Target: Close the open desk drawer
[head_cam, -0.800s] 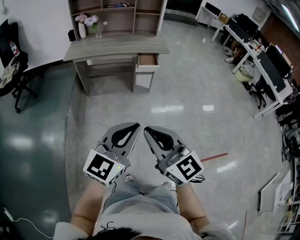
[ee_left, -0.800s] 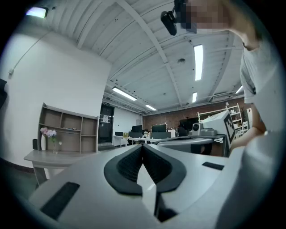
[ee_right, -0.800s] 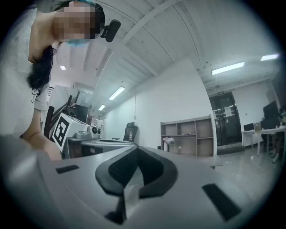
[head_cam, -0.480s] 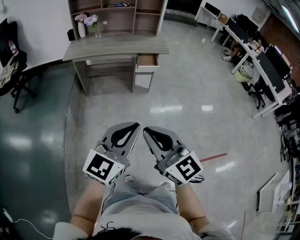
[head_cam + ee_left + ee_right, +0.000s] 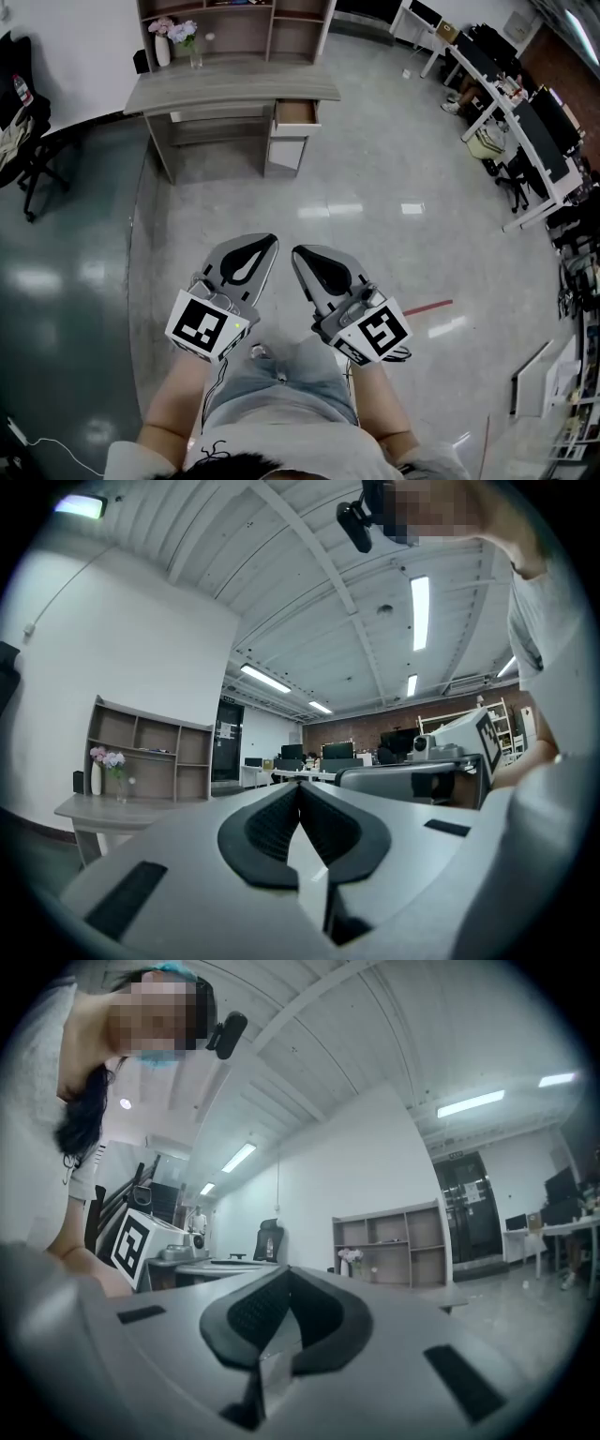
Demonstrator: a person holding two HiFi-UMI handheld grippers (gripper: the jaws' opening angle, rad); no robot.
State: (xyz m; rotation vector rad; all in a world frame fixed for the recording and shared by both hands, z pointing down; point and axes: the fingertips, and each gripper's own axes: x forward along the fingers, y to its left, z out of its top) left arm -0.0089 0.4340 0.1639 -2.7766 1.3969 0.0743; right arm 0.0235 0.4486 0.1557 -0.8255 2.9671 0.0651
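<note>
so, head view: the open brown wooden drawer (image 5: 296, 112) under the grey bench (image 5: 234, 89) sits top centre, slightly higher than before, well apart from left gripper (image 5: 266, 244) and right gripper (image 5: 300, 253); the approach looks barely begun. left gripper view: fingers (image 5: 272, 827) together, empty. right gripper view: fingers (image 5: 258, 1312) likewise.

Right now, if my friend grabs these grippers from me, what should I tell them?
Left gripper: jaws shut, empty.
Right gripper: jaws shut, empty.
Both are held side by side above the floor, far from the desk.
The drawer is pulled out at the right end of the desk in the head view.
Done: nothing yet; neither gripper touches the drawer.
Left: walk to the desk and push the drawer in until it is shut.
</note>
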